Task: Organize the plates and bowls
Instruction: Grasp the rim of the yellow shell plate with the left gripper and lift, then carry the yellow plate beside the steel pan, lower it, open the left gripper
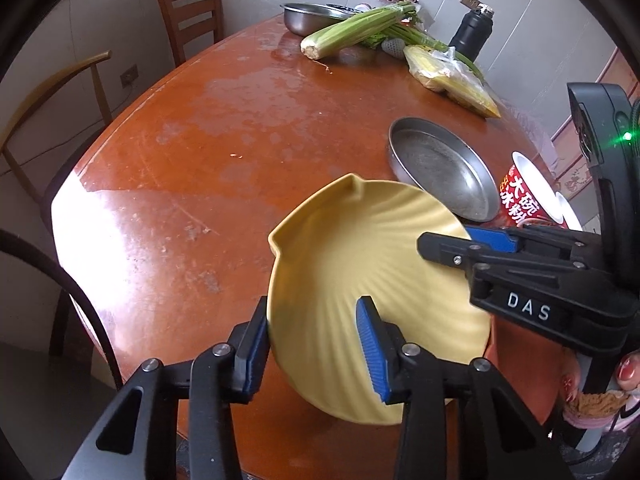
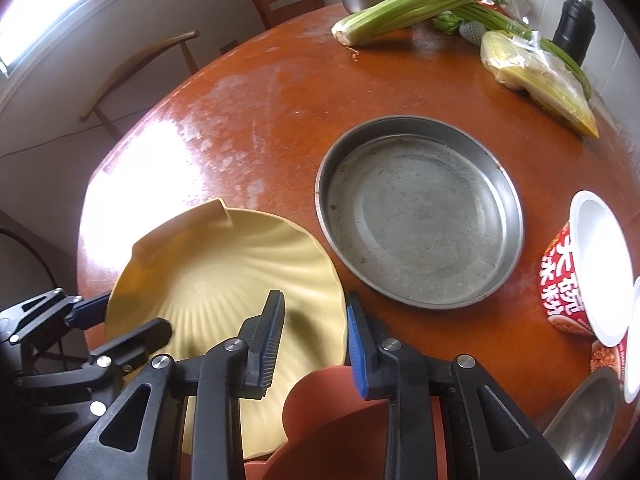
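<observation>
Yellow plate [image 1: 372,280] lifted, tilted above surface [image 1: 200,160]. Left hand-held gripper [image 1: 316,344] straddles near rim, jaws spread, not clamped. Right hand-held gripper [image 2: 314,340] straddles right rim, also parted. Steel pan [image 2: 420,212] just ahead-right of right one, nearer it.

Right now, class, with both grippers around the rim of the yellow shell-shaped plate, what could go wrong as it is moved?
1. The yellow plate is tilted and off the table; the left gripper and right gripper straddle opposite rims with jaws apparently not closed, so it might slip.
2. The steel round pan lies just beyond; a swing could knock it.
3. The red instant noodle cup lies on its side near the table edge and could roll.
</observation>
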The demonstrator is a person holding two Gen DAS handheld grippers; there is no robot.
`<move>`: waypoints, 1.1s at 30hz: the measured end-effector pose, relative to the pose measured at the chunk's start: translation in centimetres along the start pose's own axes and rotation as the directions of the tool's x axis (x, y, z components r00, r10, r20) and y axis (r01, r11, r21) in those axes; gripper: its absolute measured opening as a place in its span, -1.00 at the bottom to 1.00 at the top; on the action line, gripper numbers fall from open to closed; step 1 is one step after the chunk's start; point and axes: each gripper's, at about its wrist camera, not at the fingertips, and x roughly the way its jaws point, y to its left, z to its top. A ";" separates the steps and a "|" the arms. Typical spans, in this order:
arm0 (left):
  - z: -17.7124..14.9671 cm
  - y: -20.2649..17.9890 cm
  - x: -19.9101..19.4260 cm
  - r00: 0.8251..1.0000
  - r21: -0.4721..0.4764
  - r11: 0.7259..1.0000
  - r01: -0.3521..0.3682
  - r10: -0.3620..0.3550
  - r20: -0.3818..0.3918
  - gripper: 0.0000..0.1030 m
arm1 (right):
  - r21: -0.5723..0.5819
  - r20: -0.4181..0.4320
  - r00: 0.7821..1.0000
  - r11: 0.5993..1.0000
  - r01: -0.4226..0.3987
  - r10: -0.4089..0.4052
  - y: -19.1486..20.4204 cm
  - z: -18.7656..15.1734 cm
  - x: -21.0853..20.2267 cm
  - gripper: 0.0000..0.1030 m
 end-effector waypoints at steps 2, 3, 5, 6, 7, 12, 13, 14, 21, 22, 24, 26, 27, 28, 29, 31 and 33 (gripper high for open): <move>0.2 0.0 -0.1 1.000 -0.001 1.000 -0.001 0.001 0.004 -0.18 | 0.003 -0.001 1.000 1.000 0.003 -0.003 0.0 0.0 0.0 -0.39; 0.3 0.1 -0.1 1.000 -0.007 1.000 0.002 -0.002 0.006 -0.18 | 0.007 -0.001 1.000 1.000 0.000 0.000 0.0 0.0 0.0 -0.39; 0.4 0.2 -0.2 1.000 -0.012 1.000 0.001 -0.001 0.012 -0.18 | 0.008 -0.003 1.000 1.000 -0.008 0.008 0.0 0.0 0.0 -0.39; 0.6 0.3 -0.4 1.000 -0.015 1.000 -0.003 0.003 0.018 -0.18 | 0.013 -0.006 1.000 1.000 -0.015 0.015 0.0 0.1 0.0 -0.38; 0.7 0.4 -0.5 1.000 -0.015 1.000 -0.005 0.005 0.022 -0.18 | 0.016 -0.006 1.000 1.000 -0.021 0.021 0.0 0.1 -0.1 -0.38; 1.8 1.3 -1.0 0.999 -0.032 0.999 -0.019 0.021 0.049 -0.18 | 0.016 0.001 0.999 0.999 -0.034 0.034 0.7 0.7 -0.3 -0.38; 2.0 1.6 -1.0 0.998 -0.036 0.999 -0.024 0.026 0.051 -0.18 | 0.016 0.007 0.999 0.999 -0.038 0.038 0.9 1.0 -0.4 -0.38; 2.3 1.8 -1.0 0.998 -0.040 0.999 -0.026 0.028 0.052 -0.18 | 0.017 0.012 0.999 0.999 -0.037 0.037 1.1 1.2 -0.4 -0.37; 4.8 3.0 -1.1 0.994 -0.043 0.997 -0.061 0.065 0.091 -0.18 | 0.014 0.060 0.998 0.999 -0.036 0.035 2.2 3.4 -1.4 -0.36; 5.1 3.1 -1.1 0.994 -0.042 0.997 -0.065 0.068 0.091 -0.18 | 0.018 0.065 0.997 0.999 -0.039 0.038 2.3 3.6 -1.4 -0.36; 5.8 3.5 -0.8 0.993 -0.039 0.997 -0.072 0.076 0.094 -0.18 | 0.027 0.073 0.996 0.998 -0.051 0.049 2.3 4.1 -1.5 -0.36; 6.5 3.8 -0.5 0.992 -0.034 0.996 -0.082 0.084 0.092 -0.18 | 0.036 0.077 0.995 0.998 -0.061 0.058 2.3 4.4 -1.4 -0.36; 6.9 3.9 -0.2 0.992 -0.027 0.996 -0.084 0.086 0.090 -0.18 | 0.042 0.073 0.996 0.997 -0.063 0.060 2.2 4.5 -1.2 -0.35; 7.2 4.1 0.1 0.993 -0.026 0.996 -0.086 0.088 0.084 -0.18 | 0.050 0.068 0.996 0.996 -0.067 0.064 2.1 4.5 -1.0 -0.36; 7.5 4.1 0.4 0.993 -0.024 0.996 -0.090 0.091 0.076 -0.18 | 0.059 0.061 0.996 0.996 -0.072 0.069 2.1 4.6 -0.7 -0.35; 8.1 4.2 0.8 0.993 -0.006 0.996 -0.090 0.090 0.073 -0.18 | 0.072 0.049 0.997 0.995 -0.070 0.067 1.9 4.5 -0.2 -0.35; 8.7 4.1 1.5 0.993 0.009 0.995 -0.100 0.099 0.057 -0.18 | 0.089 0.042 0.996 0.993 -0.081 0.078 1.7 4.6 0.1 -0.35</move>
